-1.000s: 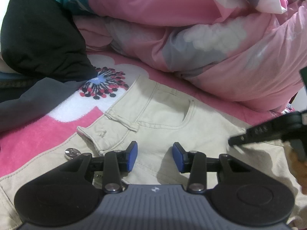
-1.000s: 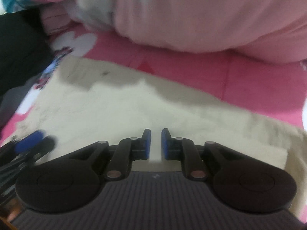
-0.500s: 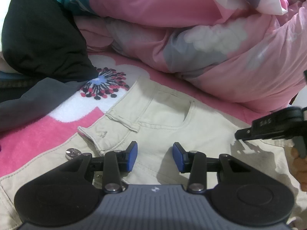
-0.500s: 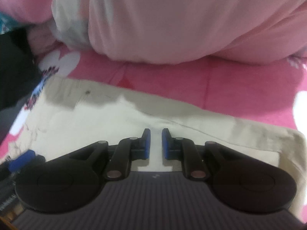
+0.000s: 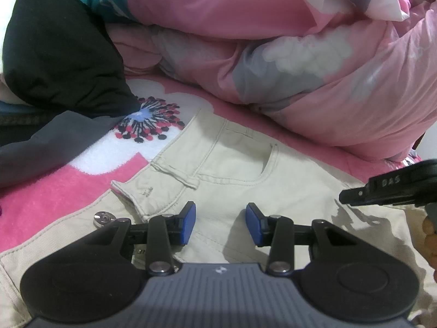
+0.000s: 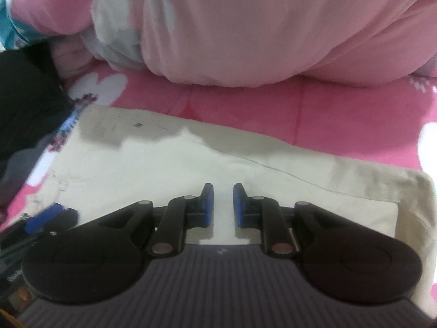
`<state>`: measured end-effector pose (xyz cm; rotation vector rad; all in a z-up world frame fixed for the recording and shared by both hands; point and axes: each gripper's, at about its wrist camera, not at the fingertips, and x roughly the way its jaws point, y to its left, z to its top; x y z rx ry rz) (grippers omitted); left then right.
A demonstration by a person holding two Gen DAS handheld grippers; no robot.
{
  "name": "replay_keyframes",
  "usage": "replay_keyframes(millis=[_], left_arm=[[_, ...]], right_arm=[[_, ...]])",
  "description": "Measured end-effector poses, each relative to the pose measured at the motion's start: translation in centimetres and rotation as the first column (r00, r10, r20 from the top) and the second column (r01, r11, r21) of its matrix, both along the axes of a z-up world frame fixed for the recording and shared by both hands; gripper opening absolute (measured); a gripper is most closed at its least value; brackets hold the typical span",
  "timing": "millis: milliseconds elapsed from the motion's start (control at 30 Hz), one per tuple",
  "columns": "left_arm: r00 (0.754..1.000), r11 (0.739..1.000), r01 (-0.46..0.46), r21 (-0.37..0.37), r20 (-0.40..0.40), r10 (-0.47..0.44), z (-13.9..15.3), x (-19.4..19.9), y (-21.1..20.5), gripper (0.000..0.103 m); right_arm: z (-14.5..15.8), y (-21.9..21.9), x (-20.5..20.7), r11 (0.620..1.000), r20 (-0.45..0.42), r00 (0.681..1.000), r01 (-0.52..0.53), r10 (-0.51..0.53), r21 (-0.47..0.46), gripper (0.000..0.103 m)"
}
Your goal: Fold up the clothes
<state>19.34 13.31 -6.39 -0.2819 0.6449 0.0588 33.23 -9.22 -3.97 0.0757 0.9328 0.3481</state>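
Soft, even indoor light. The left wrist view is sharp, with crisp shadows on the beige cotton trousers. The right wrist view is blurred and washed out, palest on the far puffy pink quilt. Fisheye bending darkens both views' corners.

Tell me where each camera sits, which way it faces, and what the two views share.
Left wrist: sits on the left tool, faces the beige trousers' waistband and the pink duvet; the right tool's tip and fingers show at right.
Right wrist: sits on the right tool, faces the trousers' leg; the left tool shows blurred at lower left.
Shared: trousers, duvet, pink floral blanket.
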Motion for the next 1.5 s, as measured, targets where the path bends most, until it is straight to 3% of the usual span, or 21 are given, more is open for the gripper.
replay_keyframes(millis=[200, 333, 433, 600, 767, 900, 1067, 1267, 1500], left_arm=[[1.000, 1.000, -0.003, 0.013, 0.024, 0.003, 0.4, -0.4, -0.2, 0.042], [0.998, 1.000, -0.007, 0.026, 0.058, 0.005, 1.0, -0.8, -0.3, 0.050], [0.996, 0.999, -0.008, 0.033, 0.085, 0.005, 1.6, -1.2, -0.5, 0.053], [0.996, 0.999, 0.032, -0.004, 0.081, -0.032, 3.6, -1.7, -1.6, 0.054], [0.992, 0.992, 0.120, -0.026, 0.038, -0.119, 5.7, -1.3, -4.3, 0.057], [0.985, 0.985, 0.171, -0.035, -0.011, -0.172, 6.3, 0.2, -7.0, 0.057], [0.980, 0.982, 0.189, 0.006, -0.063, -0.188, 4.2, 2.6, -10.3, 0.057], [0.982, 0.981, 0.174, 0.085, -0.084, -0.167, 1.1, 4.2, -12.0, 0.056], [0.985, 0.976, 0.171, 0.135, -0.034, -0.168, -0.3, 3.7, -12.3, 0.058]], right_arm=[[-0.9, -0.7, 1.2, 0.999, 0.007, 0.999, 0.031, -0.031, 0.013, 0.011], [0.5, -4.4, 1.1, 0.986, -0.003, 0.990, 0.143, -0.143, 0.091, 0.016], [2.8, -7.4, -1.5, 0.978, 0.000, 0.990, 0.136, -0.138, 0.158, 0.016], [7.0, -13.7, -7.9, 0.978, 0.062, 0.986, 0.141, -0.152, 0.156, 0.017], [8.8, -20.4, -12.9, 0.970, 0.103, 0.970, 0.207, -0.220, 0.125, 0.032], [7.8, -24.1, -15.1, 0.963, 0.083, 0.962, 0.253, -0.261, 0.097, 0.041], [6.0, -27.2, -16.6, 0.954, 0.048, 0.954, 0.294, -0.297, 0.062, 0.043], [3.4, -27.0, -14.3, 0.987, 0.038, 0.987, 0.156, -0.155, -0.042, 0.051], [-1.2, -26.2, -12.0, 0.997, -0.064, 0.995, 0.071, -0.074, -0.044, 0.051]])
